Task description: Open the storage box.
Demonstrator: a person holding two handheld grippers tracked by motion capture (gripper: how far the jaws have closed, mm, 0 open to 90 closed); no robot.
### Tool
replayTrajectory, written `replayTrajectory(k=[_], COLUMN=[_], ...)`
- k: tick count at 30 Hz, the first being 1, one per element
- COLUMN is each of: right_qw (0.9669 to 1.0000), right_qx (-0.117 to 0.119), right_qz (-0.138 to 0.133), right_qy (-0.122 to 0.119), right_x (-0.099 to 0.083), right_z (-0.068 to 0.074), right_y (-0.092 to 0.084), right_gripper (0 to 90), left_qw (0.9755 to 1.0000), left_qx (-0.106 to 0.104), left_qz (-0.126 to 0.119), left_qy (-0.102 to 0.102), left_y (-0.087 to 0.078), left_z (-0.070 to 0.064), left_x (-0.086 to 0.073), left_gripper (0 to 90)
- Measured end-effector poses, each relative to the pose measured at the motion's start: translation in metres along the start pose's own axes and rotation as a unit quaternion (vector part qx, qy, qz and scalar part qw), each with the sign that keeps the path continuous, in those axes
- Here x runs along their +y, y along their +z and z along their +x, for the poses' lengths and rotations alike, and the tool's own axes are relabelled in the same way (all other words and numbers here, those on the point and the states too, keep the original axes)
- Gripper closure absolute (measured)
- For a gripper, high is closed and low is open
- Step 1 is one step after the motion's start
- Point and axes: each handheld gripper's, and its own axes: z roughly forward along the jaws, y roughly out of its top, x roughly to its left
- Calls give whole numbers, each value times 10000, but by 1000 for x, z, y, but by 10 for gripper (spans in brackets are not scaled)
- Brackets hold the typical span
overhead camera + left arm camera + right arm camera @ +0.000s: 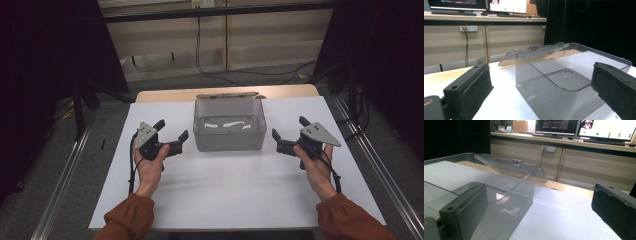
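— Where's the box (229, 131)?
— Near the desk's (225, 195) far edge, long axis along it, lid back.
— Tongs?
— Left tongs (174, 131) and right tongs (288, 127) flank it, both wide open, empty.

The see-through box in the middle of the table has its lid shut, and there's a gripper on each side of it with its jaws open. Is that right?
Almost. The clear box has its lid open, swung back on its hinges behind the far wall, as the high view shows. The rest holds: the left gripper and the right gripper sit on either side of it, jaws open, holding nothing.
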Motion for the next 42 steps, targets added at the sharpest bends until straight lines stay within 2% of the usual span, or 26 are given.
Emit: replayTrajectory(k=[3, 5, 7, 9, 12, 22, 29, 35, 38, 42], right_qw=[10000, 10000, 9999, 9999, 9998, 9995, 9990, 9992, 9992, 9995], right_qx=[-37, -68, -94, -124, -163, -282, -392, -384, -360, -315], right_qz=[-12, -2, -24, -78, -143, -97, -124, -61, -82, -8], right_qy=[25, 47, 48, 28, 27, 130, 160, 126, 129, 102], right_x=[-3, -5, -7, -7, -7, -14, -17, -23, -25, -29], right_z=[-1, 0, 0, 0, 1, -2, -4, -6, -6, -7], right_y=[-6, -10, -14, -19, -27, -47, -60, -69, -75, -83], right_gripper=[0, 0, 0, 0, 0, 0, 0, 0, 0, 0], left_qw=[9999, 10000, 10000, 9999, 9998, 9992, 9988, 9975, 9977, 9977], left_qx=[-66, 22, -29, 19, 164, 391, 469, 680, 659, 674], left_qz=[-122, -88, -64, -97, -13, 5, 35, 47, 43, 79], left_qy=[-12, 38, 44, 43, 82, -117, -141, -167, -171, -76], left_y=[-7, -11, -15, -19, -25, -47, -63, -72, -77, -83], left_z=[-1, -3, -4, -6, -7, -9, -9, -8, -7, -9], left_x=[-4, -5, -6, -8, -10, -24, -29, -33, -35, -39], left_gripper=[28, 31, 31, 31, 31, 31, 31, 30, 30, 30])
